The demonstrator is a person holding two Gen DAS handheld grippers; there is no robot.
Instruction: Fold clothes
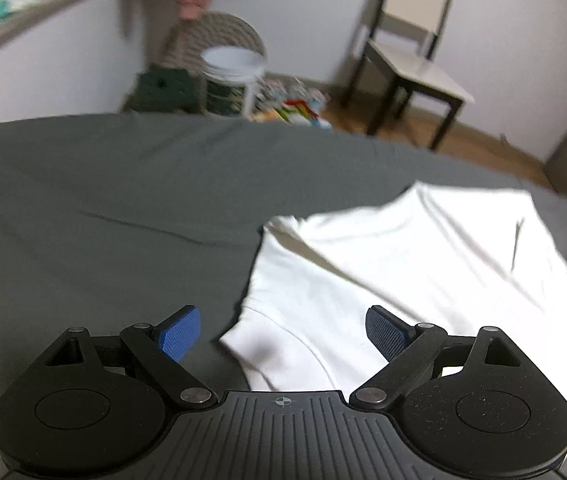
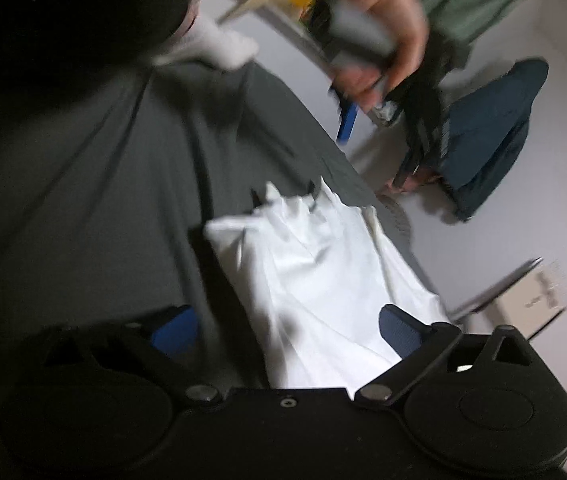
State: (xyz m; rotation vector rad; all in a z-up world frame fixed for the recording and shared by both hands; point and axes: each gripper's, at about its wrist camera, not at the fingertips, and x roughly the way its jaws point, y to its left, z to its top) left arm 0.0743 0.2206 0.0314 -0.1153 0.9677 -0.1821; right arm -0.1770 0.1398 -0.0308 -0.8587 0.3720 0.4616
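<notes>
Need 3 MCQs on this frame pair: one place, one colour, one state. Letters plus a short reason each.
1. Where does the white T-shirt lie?
A. on the grey bed sheet
B. on the chair seat
C. on the wooden floor

2. What colour are the pads of the left claw?
A. red
B. blue
C. green

3. What state is the right claw in?
A. shut on the T-shirt
B. shut on nothing
C. open, holding nothing

Answers:
1 A: grey sheet shows around the shirt in both wrist views.
2 B: both pads are blue in the left wrist view.
3 C: its pads stand wide apart, with the shirt lying between and beyond them, ungripped.
</notes>
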